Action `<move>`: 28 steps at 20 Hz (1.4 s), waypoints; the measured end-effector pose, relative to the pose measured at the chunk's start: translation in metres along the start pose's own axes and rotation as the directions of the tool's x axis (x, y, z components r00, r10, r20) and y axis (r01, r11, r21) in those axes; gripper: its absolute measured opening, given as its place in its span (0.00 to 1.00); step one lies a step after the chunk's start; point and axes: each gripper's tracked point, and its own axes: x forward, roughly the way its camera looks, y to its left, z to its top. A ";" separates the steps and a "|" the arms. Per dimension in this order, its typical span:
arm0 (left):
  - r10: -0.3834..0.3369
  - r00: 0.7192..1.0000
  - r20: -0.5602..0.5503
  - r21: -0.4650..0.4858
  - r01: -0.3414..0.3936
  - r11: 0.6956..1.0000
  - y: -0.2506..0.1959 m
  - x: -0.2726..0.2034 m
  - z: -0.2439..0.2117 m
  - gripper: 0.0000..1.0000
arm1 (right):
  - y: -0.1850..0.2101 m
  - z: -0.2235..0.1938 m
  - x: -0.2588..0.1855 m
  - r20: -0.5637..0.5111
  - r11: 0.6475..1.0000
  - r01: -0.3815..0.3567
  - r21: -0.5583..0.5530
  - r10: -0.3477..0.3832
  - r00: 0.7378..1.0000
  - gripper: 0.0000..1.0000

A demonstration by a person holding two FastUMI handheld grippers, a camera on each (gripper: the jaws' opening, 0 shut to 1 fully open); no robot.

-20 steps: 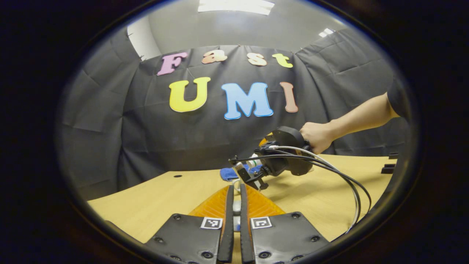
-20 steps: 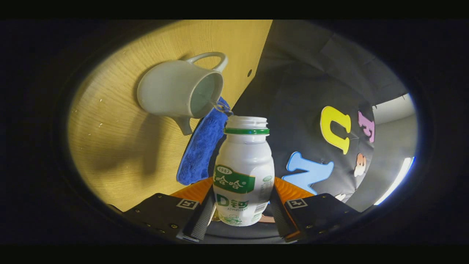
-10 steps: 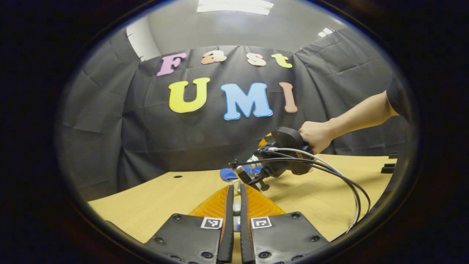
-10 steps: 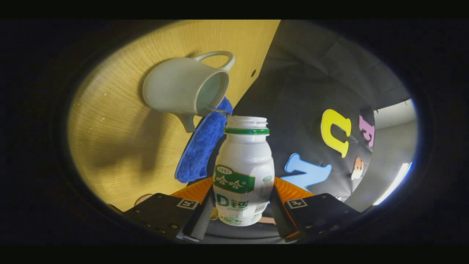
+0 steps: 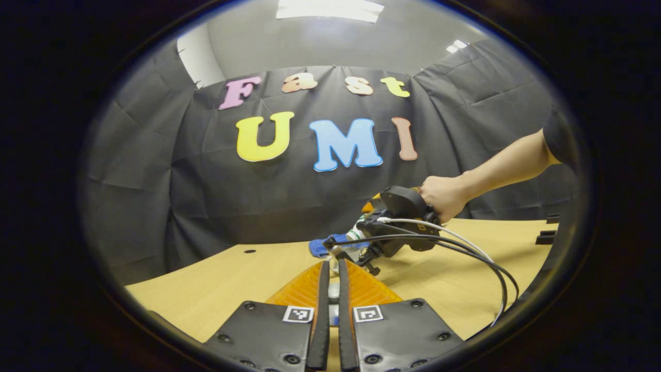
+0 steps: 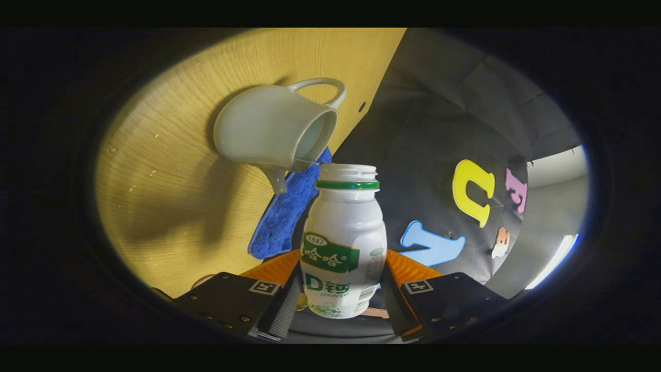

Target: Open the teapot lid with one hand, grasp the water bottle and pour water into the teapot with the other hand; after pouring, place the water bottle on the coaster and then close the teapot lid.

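Right gripper point(image 6: 343, 297): jaws clamped on bottle point(image 6: 343, 243), tipped sideways, mouth at rim of teapot point(image 6: 273, 132) at 11 o'clock.
Left gripper point(image 5: 330, 289): jaws nearly closed on small pale piece, likely lid.
Risk: mouth sits at rim; drift spills onto table point(image 6: 170, 206) or cloth point(image 6: 281, 217).

Teapot point(image 6: 273, 134) on table point(image 6: 170, 206), cloth point(image 6: 284, 212) beside its spout, water bottle point(image 6: 343, 243) mouth near teapot's rim
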 end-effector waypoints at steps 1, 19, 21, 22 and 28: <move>0.001 1.000 0.001 0.005 -0.001 1.000 0.000 0.001 -0.001 0.14 | 0.001 0.001 0.000 0.002 1.000 0.000 -0.002 0.000 1.000 0.72; 0.008 0.999 -0.035 -0.044 -0.009 0.999 0.005 0.004 -0.010 0.14 | 0.011 0.010 -0.003 0.030 0.988 -0.005 0.157 0.000 1.000 0.72; 0.006 0.999 -0.043 -0.054 -0.008 0.999 0.006 0.005 -0.013 0.18 | 0.010 0.010 -0.004 0.034 0.976 -0.001 0.216 -0.006 0.999 0.72; 0.010 0.999 -0.045 -0.056 -0.013 0.998 0.008 0.006 -0.013 0.14 | 0.010 0.010 -0.004 0.036 0.967 0.002 0.254 -0.012 0.999 0.72; 0.014 0.997 -0.075 -0.144 -0.024 0.989 0.023 0.013 -0.015 0.18 | 0.007 0.000 -0.013 0.030 0.797 -0.001 0.604 -0.022 0.999 0.72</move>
